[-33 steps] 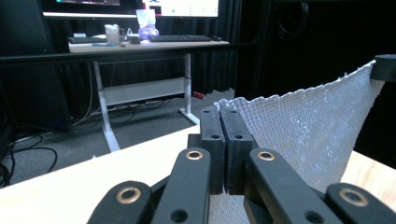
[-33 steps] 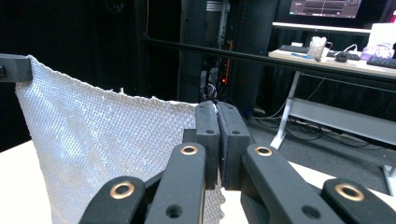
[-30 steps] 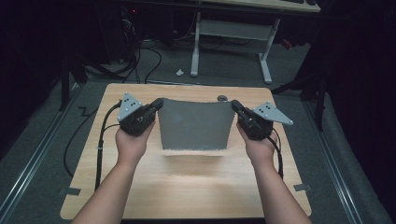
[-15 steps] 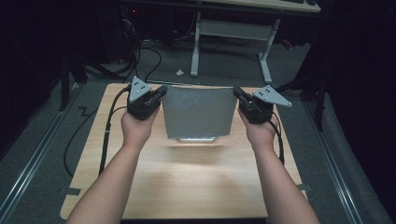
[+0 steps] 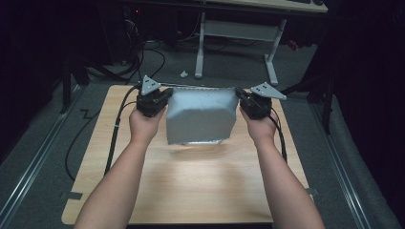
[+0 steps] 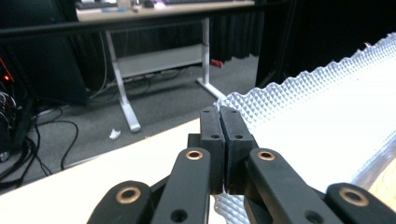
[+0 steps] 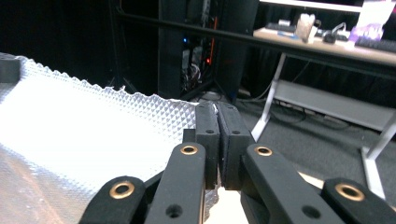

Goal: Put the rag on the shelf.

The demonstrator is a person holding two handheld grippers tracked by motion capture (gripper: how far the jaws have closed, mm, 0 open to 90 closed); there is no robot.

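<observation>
Overhead, a person's two forearms reach in from the near edge of a pale wooden worktop (image 5: 143, 191), each hand holding a black hand-held gripper. Between them hangs a silvery, embossed foil sheet (image 5: 200, 117), lifted above the far half of the worktop and stretched flat from side to side. The left hand-held gripper (image 5: 165, 98) is clamped on the sheet's upper left corner, and the right hand-held gripper (image 5: 241, 98) is clamped on its upper right corner. The sheet's lower edge curls just above the wood, casting a soft shadow beneath it.

From the left gripper view, the two black jaws of the left hand-held gripper (image 6: 219, 116) are pressed together with the quilted foil sheet (image 6: 327, 121) pinched between them. From the right gripper view, the right hand-held gripper (image 7: 217, 114) has its jaws closed the same way on the sheet's (image 7: 84, 126) corner. Beyond the far edge of the worktop stands a white-legged desk (image 5: 234, 33) on a grey floor.
</observation>
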